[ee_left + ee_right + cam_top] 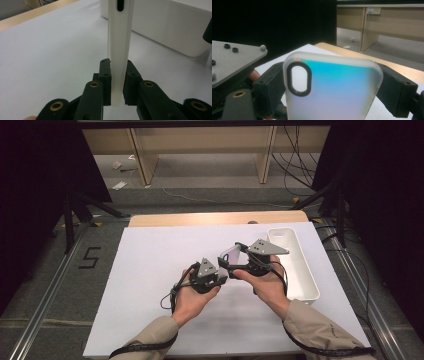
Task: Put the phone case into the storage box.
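A translucent phone case [230, 253] with a blue-to-pink sheen is held up over the middle of the white table top [155, 275], between the two hands. In the left gripper view the case [120, 37] shows edge-on as a thin white strip, and my left gripper [117, 83] is shut on its lower end. The right gripper view faces the case's back [339, 87] with its oval camera cut-out. My right gripper [333, 97] clamps the case across its width, one jaw on each side edge. From above, my left gripper [218, 278] sits just left of my right gripper [235, 262].
A long white tray [315, 287] lies along the table's right side, close behind the right hand; its wall [175, 30] is near the case. The wooden table edge [215, 218] runs along the back. Tripod legs and cables stand on the floor around.
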A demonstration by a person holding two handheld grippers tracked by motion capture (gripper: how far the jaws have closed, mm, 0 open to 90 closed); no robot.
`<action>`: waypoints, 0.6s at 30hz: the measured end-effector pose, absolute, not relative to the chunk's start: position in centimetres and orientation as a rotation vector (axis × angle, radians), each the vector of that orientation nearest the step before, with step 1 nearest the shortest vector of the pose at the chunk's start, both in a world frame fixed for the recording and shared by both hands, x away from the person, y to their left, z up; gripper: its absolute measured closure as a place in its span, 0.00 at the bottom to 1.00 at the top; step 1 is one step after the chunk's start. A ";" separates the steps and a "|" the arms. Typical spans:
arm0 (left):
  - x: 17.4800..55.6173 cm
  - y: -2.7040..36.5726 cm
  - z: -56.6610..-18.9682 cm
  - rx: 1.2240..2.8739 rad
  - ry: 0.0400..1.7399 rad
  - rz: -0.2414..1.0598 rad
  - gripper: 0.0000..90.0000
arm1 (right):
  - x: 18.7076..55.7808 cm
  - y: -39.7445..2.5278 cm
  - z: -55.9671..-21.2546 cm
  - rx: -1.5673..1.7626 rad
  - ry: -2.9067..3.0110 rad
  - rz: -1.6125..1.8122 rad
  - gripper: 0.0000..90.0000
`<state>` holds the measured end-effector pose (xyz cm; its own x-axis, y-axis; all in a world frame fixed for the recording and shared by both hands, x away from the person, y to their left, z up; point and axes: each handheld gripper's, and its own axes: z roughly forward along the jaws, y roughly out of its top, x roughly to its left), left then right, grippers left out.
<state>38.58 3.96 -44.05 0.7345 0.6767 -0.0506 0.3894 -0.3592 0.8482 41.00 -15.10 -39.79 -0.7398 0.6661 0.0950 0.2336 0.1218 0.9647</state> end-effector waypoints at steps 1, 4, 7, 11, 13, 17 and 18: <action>38.6 4.0 -44.0 1.991 0.799 0.384 0.87 | 41.0 -15.1 -39.8 0.871 2.044 1.646 0.20; 38.7 4.1 -44.0 1.988 0.764 0.397 0.78 | 41.1 -15.4 -39.7 0.873 2.040 1.643 0.20; 38.7 4.2 -43.8 1.984 0.716 0.386 0.61 | 41.2 -15.6 -39.6 0.871 2.034 1.647 0.20; 38.4 4.3 -43.4 2.004 0.689 0.401 0.29 | 41.3 -16.0 -39.4 0.873 2.026 1.649 0.20; 38.4 4.6 -43.2 2.015 0.680 0.397 0.16 | 41.4 -16.2 -39.3 0.874 2.020 1.651 0.20; 38.3 5.5 -43.2 2.023 0.653 0.371 0.03 | 41.5 -16.6 -39.0 0.872 2.011 1.657 0.20; 38.3 5.8 -43.2 2.026 0.643 0.374 0.02 | 41.5 -16.7 -39.0 0.868 2.007 1.658 0.20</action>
